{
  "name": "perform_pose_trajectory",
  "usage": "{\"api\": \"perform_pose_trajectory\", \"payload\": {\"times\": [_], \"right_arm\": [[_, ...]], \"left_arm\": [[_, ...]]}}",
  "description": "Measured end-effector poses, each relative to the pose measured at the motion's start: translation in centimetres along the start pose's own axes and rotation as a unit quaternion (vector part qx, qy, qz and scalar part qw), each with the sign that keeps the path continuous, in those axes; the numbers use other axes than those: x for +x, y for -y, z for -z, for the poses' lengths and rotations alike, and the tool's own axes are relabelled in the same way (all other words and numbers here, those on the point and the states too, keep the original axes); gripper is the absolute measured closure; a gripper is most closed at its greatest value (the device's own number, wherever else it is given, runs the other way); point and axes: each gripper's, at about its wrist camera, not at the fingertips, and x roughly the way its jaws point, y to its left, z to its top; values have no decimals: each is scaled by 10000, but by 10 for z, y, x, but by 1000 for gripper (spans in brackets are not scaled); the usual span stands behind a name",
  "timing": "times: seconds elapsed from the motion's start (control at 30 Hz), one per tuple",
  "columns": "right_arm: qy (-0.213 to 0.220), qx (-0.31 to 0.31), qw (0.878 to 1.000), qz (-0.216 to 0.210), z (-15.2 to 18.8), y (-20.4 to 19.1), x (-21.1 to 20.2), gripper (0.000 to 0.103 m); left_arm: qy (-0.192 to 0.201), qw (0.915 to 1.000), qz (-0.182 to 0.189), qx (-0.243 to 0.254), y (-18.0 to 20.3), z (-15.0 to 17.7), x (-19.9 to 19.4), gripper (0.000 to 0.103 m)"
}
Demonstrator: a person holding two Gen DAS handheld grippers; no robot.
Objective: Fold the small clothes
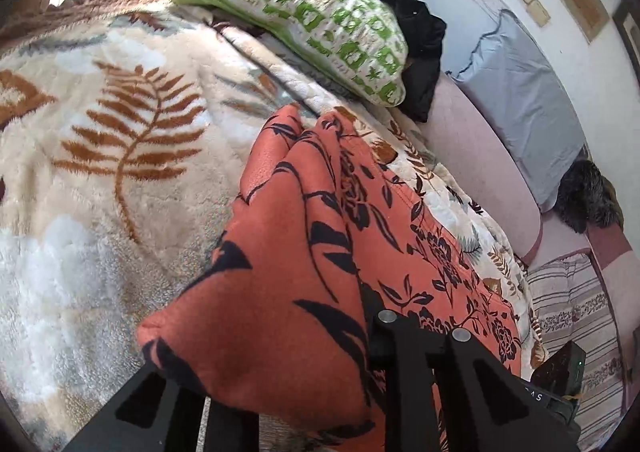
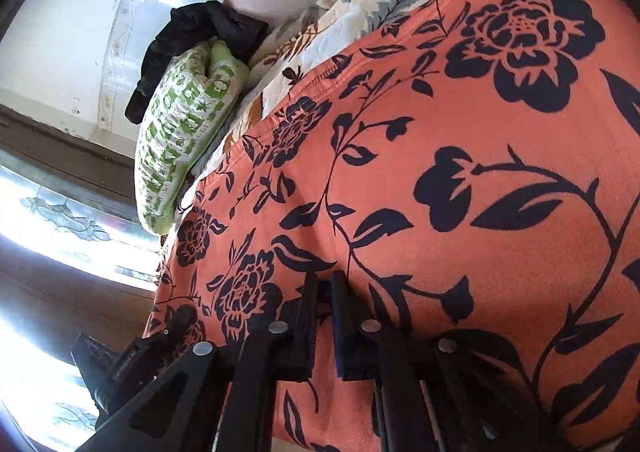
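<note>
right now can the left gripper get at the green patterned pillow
Probably not yet: the left gripper is shut on the orange floral garment, which drapes between it and the green pillow farther up the bed.

Your garment on the blanket, pillow behind it.

You had the garment (image 1: 312, 236) lying on the blanket (image 1: 100, 155), draped over your left gripper (image 1: 360, 332) and bunched around your right gripper (image 2: 324, 288). Behind it a pillow (image 1: 288, 11) rested on the blanket, a dark cloth (image 1: 412, 35) heaped just behind that. Right of the blanket lay a second pillow (image 1: 524, 99) against the wall (image 1: 580, 51).
</note>
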Motion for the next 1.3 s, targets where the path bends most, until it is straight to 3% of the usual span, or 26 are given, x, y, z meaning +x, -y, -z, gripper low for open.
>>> {"api": "perform_pose_trajectory", "payload": {"times": [0.2, 0.37, 0.5, 0.6, 0.7, 0.8, 0.83, 0.9, 0.93, 1.07, 1.1, 1.2, 1.3], "right_arm": [[-181, -81, 9998, -50, 1, 0, 0, 97], [-670, 613, 9947, -482, -14, 19, -20, 92], [-125, 434, 9980, -442, -38, 31, -75, 91], [292, 679, 9939, -821, -59, 58, -121, 91], [647, 970, 9889, -921, -74, 93, -153, 90], [277, 1497, 9742, -1663, -85, 119, -144, 89], [83, 1641, 9682, -1887, -88, 123, -137, 84], [-142, 1714, 9679, -1833, -94, 124, -125, 55], [-205, 1662, 9714, -1682, -97, 121, -120, 24], [-322, 1466, 9702, -1900, -118, 108, -99, 21], [-425, 1425, 9704, -1905, -122, 104, -92, 21], [-731, 1375, 9790, -1319, -127, 99, -66, 21], [-712, 1287, 9807, -1286, -131, 95, -56, 23]], "left_arm": [[325, 9886, -77, 1469, 66, 6, -23, 83], [249, 9763, -51, 2151, 119, 21, -27, 83], [109, 9641, 77, 2654, 170, 39, -21, 83], [-180, 9527, 126, 3031, 212, 62, 0, 83], [-683, 9375, 151, 3409, 250, 102, 36, 83], [-1233, 9229, -111, 3645, 268, 145, 76, 83], [-1128, 9206, -209, 3734, 268, 154, 78, 83], [-886, 9139, -226, 3956, 268, 163, 68, 82], [-907, 9118, -210, 3999, 267, 161, 67, 82], [-1037, 9188, 3, 3808, 258, 145, 59, 82], [-1033, 9177, 1, 3835, 257, 145, 58, 82], [-986, 9122, -27, 3976, 257, 147, 53, 82], [-963, 9086, -31, 4064, 257, 148, 49, 82]]}}
